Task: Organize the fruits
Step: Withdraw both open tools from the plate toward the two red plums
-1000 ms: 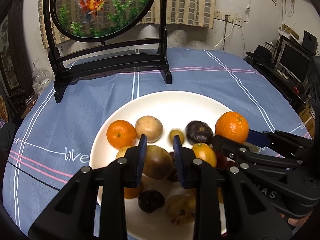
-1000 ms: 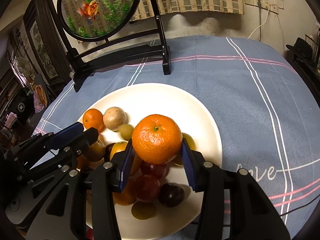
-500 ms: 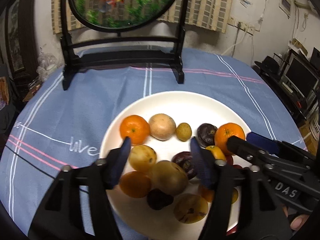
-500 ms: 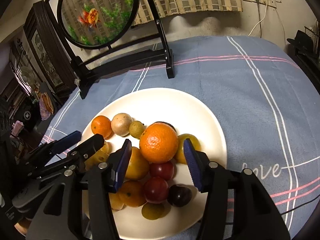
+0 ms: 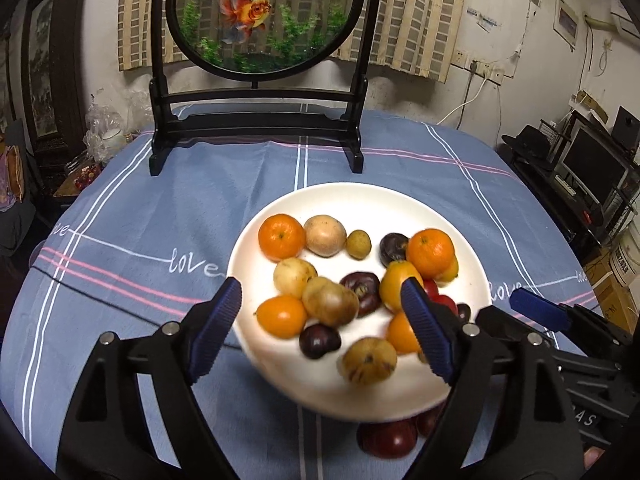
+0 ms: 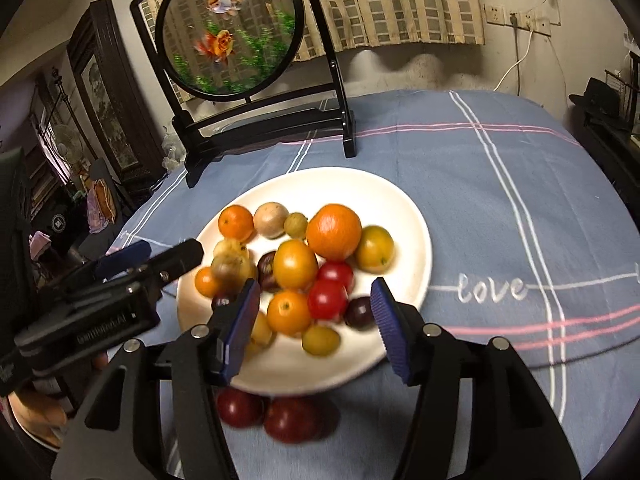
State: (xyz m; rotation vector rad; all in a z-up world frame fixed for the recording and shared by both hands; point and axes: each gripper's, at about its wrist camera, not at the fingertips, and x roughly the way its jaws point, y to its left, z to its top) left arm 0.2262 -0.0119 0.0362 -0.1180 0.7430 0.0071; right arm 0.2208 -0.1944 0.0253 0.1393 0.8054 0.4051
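Both claws empty, jaws opening above the round white plate (image 5: 472,264) on the blue-clothed desk (image 5: 132,216).
Left claw (image 5: 320,328) and right claw (image 6: 314,322) grip nothing; mixed fruits (image 6: 334,232) plated, two dark red fruits (image 6: 272,414) outside the rim remain, apparently.

place: home living room | cues: clothed table (image 5: 160,216), goldfish screen (image 5: 264,16), curtain (image 5: 416,12)

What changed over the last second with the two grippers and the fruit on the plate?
The right gripper let go of the large orange, which now rests on the pile on the white plate. The left gripper released the brown fruit. The jaws of both are opening, with nothing between them, and both have drawn back from the plate. The plate, the other fruit and the fish screen stayed put.
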